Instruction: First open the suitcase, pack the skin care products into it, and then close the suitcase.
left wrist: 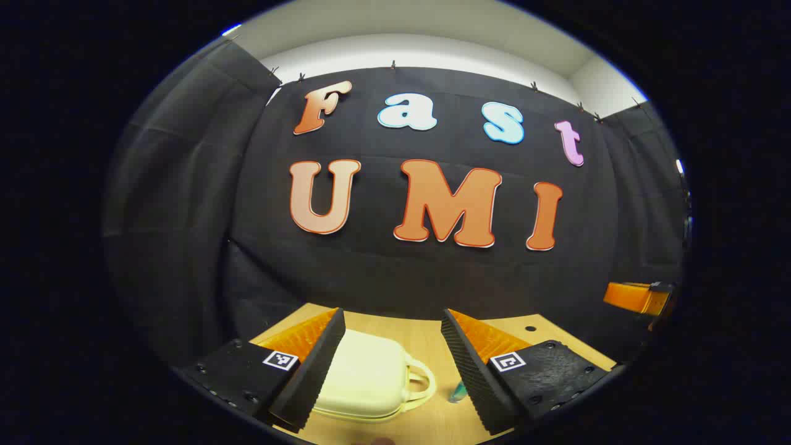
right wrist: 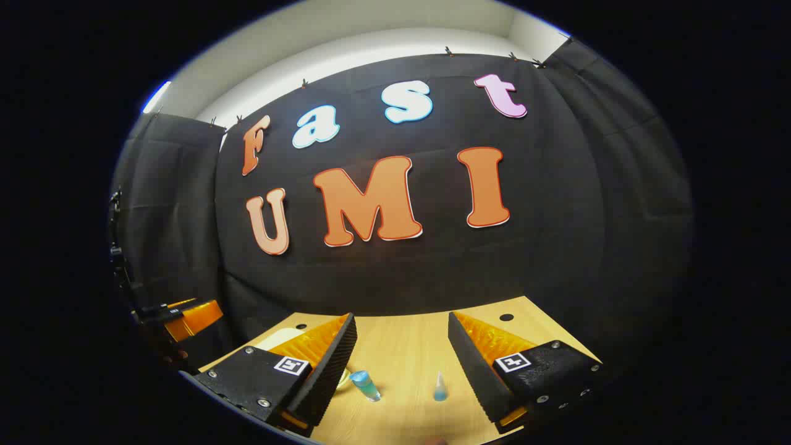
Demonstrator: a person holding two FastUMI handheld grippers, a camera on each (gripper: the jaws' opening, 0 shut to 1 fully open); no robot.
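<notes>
While spread wide, both hand-held grippers [left wrist: 392, 364] [right wrist: 401, 364] hold nothing

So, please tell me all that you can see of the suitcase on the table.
The suitcase is small and cream-coloured, a rounded hard shell that looks like plastic. It lies flat on the wooden table, closed, a seam running round its side. A looped handle of the same colour points to the right of the left gripper view. Nothing grips it; the left gripper hangs open above it.
</notes>
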